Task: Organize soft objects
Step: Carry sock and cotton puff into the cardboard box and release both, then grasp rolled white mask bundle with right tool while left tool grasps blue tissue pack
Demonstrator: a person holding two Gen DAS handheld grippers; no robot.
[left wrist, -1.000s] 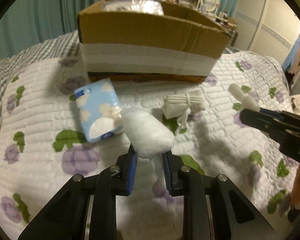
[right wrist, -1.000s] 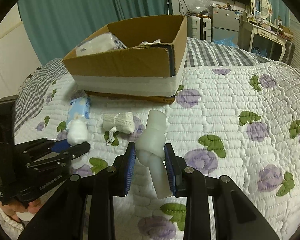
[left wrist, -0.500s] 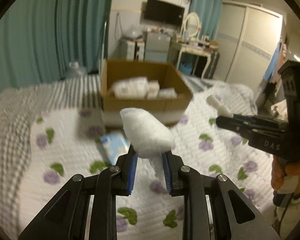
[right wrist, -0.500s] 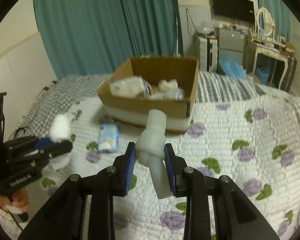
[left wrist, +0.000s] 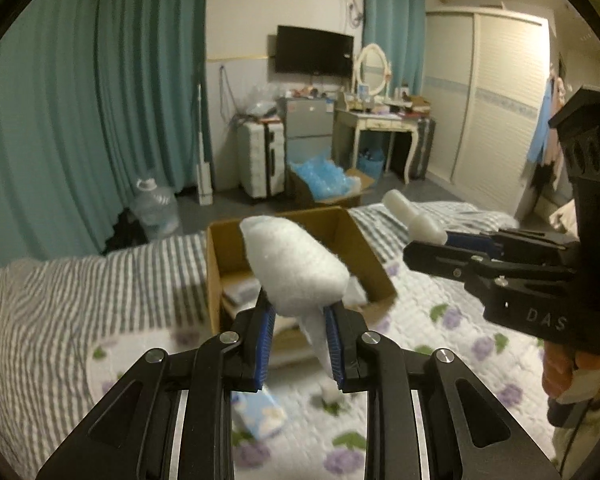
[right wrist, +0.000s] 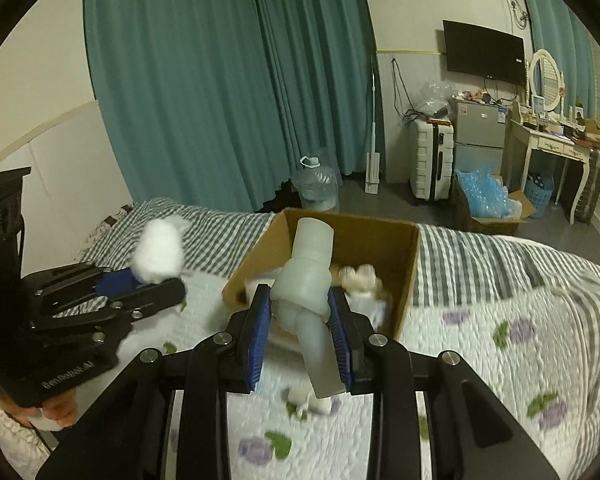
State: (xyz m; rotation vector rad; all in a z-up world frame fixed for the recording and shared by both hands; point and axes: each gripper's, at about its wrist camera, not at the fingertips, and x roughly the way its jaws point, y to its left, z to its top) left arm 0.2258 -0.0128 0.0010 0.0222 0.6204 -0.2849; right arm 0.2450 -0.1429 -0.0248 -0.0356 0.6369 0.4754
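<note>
My left gripper (left wrist: 299, 338) is shut on a white cotton wad (left wrist: 294, 268) and holds it high above the bed, in front of the open cardboard box (left wrist: 216, 264). It also shows in the right wrist view (right wrist: 158, 254). My right gripper (right wrist: 300, 334) is shut on a knotted translucent white tube (right wrist: 306, 280), held high in front of the same box (right wrist: 404, 280). The tube also shows in the left wrist view (left wrist: 414, 220). Soft white items (right wrist: 360, 278) lie inside the box. A blue tissue pack (left wrist: 262, 410) and a white bundle (right wrist: 314, 400) lie on the quilt below.
The bed has a floral white quilt (right wrist: 500, 352) and a striped sheet (left wrist: 100, 280). Beyond it stand teal curtains (right wrist: 220, 80), a water jug (right wrist: 314, 190), a suitcase (right wrist: 434, 164), a box of blue plastic (right wrist: 486, 200) and a dressing table (right wrist: 552, 148).
Both grippers have risen well above the bed with their objects still held. The box now sits lower in both views and the room behind has come into sight.
</note>
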